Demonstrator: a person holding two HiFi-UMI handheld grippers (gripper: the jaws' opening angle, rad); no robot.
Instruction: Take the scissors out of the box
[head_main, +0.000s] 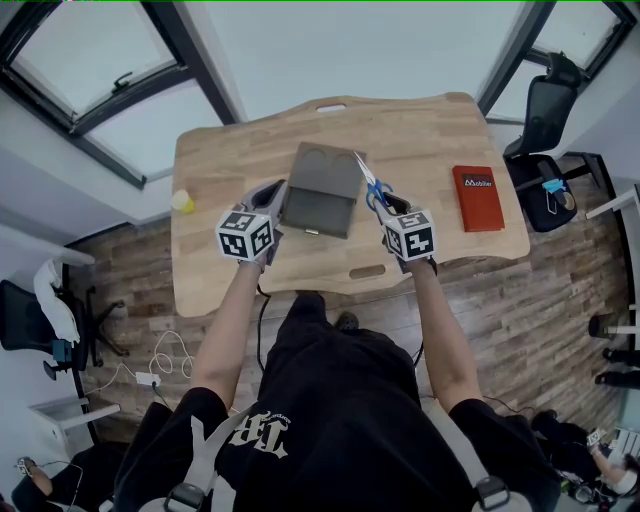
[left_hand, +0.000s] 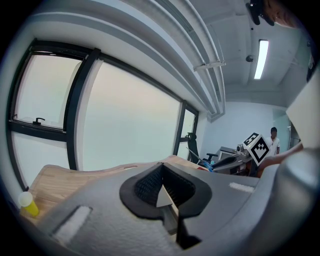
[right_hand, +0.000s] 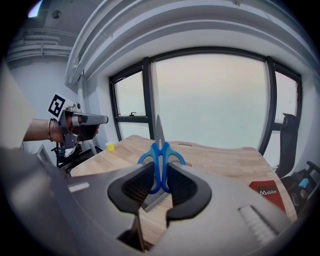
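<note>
Left gripper (head_main: 277, 197): its jaws are nearly together, pinching a thin pale edge of the box between the pads. In the left gripper view (left_hand: 161, 186) that edge shows as a small wedge in the narrow gap.
Right gripper (head_main: 386, 206): it is clamped on the scissors. In the right gripper view (right_hand: 160, 182) I see both pads pressing the blue handle loops from either side.
Scissors (head_main: 370, 182): they are gripped by the handles, with the blades pointing up and away from me (right_hand: 160, 160). From the head view they run along the right edge of the box, tips toward the far side of the table. I cannot tell from here whether they are fully clear of the box.
Box (head_main: 322, 190): it is grey and flat and sits mid-table between my two grippers. The left gripper touches its left side (left_hand: 162, 197) and the right gripper is just beside its right side.
Table (head_main: 430, 135): a light wooden top with rounded corners.
Red book (head_main: 477, 198): it lies flat on the table, well to the right of the right gripper, and it also shows low right in the right gripper view (right_hand: 267, 192).
Yellow cup (head_main: 183, 201): it is small and stands at the table's left edge, apart from the box.
Office chair (head_main: 545, 110): it is black and stands on the floor past the table's far right corner.
</note>
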